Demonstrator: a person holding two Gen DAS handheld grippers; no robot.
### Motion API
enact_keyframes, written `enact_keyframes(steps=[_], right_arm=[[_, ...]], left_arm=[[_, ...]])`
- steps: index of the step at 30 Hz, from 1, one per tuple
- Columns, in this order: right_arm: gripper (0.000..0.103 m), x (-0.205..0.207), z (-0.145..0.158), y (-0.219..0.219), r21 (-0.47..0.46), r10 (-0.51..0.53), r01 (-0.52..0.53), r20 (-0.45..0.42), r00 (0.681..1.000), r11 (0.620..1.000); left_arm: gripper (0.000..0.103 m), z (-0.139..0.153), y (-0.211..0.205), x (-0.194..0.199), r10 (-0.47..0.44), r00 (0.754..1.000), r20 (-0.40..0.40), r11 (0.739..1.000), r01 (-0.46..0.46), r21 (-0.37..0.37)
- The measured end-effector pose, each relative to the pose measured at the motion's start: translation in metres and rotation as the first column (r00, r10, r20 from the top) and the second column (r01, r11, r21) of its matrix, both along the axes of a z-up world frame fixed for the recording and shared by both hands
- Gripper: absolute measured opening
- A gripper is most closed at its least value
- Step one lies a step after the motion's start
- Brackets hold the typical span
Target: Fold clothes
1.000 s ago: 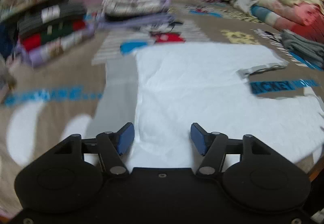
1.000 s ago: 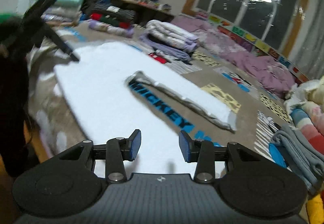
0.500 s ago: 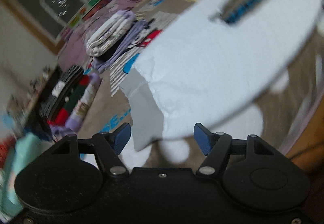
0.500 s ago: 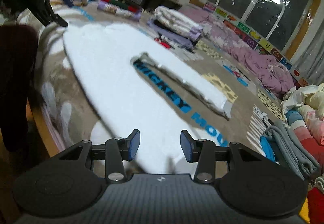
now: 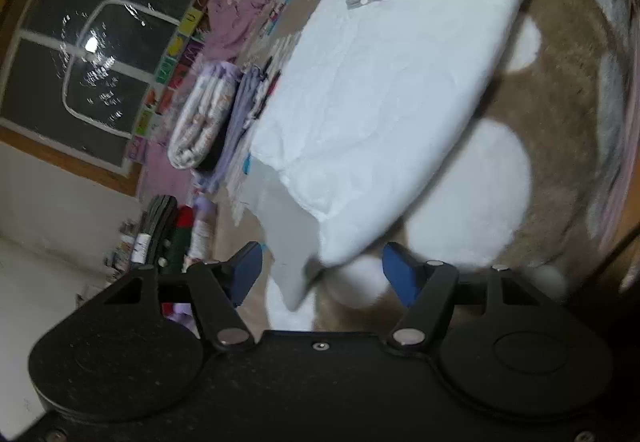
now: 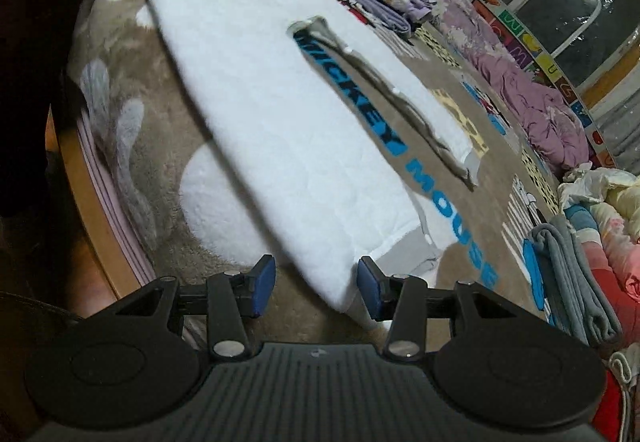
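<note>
While unpinched, white garment (image 6: 280,114) corner lies between right fingers (image 6: 264,290).

Our left tongs (image 5: 322,274) are matte black: two round housings, flat link arms pinned with silver rivets, a small screw at the body's centre, and blue pads (image 5: 400,276) on the fingertips. Our right tongs (image 6: 316,290) share that build, with blue pads (image 6: 265,288), but carry a dark grey, ribbed body between the round housings.
</note>
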State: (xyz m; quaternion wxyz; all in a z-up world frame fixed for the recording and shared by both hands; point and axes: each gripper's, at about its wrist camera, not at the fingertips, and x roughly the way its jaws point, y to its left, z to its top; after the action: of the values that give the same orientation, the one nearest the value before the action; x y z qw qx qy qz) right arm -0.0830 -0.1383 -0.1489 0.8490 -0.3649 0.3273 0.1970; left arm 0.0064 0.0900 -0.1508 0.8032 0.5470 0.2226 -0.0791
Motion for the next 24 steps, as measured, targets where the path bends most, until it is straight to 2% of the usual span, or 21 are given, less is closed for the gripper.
enact_keyframes(steps=[2,5,7,8,12,17,19,24], right_arm=[[0.049,0.001,0.000,0.000,0.000,-0.001,0.001,0.001,1.000,1.000],[0.048,0.002,0.001,-0.003,0.010,0.002,-0.003,0.014,1.000,1.000],[0.038,0.002,0.002,-0.004,0.022,0.004,-0.004,0.026,1.000,1.000],[0.033,0.002,0.004,-0.005,0.029,0.000,-0.001,0.032,0.999,1.000],[0.014,0.003,0.013,-0.012,0.080,-0.016,0.011,0.064,0.998,0.997],[0.011,0.014,0.039,-0.028,0.184,-0.075,0.049,0.133,0.988,0.982],[0.011,0.025,0.048,-0.036,0.219,-0.095,0.064,0.133,0.987,0.974],[0.010,0.068,0.071,-0.051,0.286,-0.120,0.082,0.117,0.986,0.955]], left_arm=[[0.062,-0.002,0.002,0.002,-0.005,1.000,0.016,1.000,0.004,0.016],[0.036,-0.003,0.004,0.005,-0.008,1.000,0.012,1.000,0.008,0.018],[0.017,0.002,0.005,0.006,0.004,1.000,0.018,1.000,-0.003,-0.028],[0.014,0.007,0.005,0.007,0.013,1.000,0.023,0.998,-0.011,-0.060],[0.010,0.031,0.009,0.013,0.064,0.996,0.060,0.976,-0.049,-0.214],[0.009,0.059,0.014,0.034,0.113,0.991,0.070,0.934,-0.082,-0.347],[0.003,0.068,0.015,0.046,0.130,0.989,0.073,0.915,-0.092,-0.393],[0.000,0.082,0.022,0.082,0.188,0.980,0.059,0.863,-0.136,-0.487]])
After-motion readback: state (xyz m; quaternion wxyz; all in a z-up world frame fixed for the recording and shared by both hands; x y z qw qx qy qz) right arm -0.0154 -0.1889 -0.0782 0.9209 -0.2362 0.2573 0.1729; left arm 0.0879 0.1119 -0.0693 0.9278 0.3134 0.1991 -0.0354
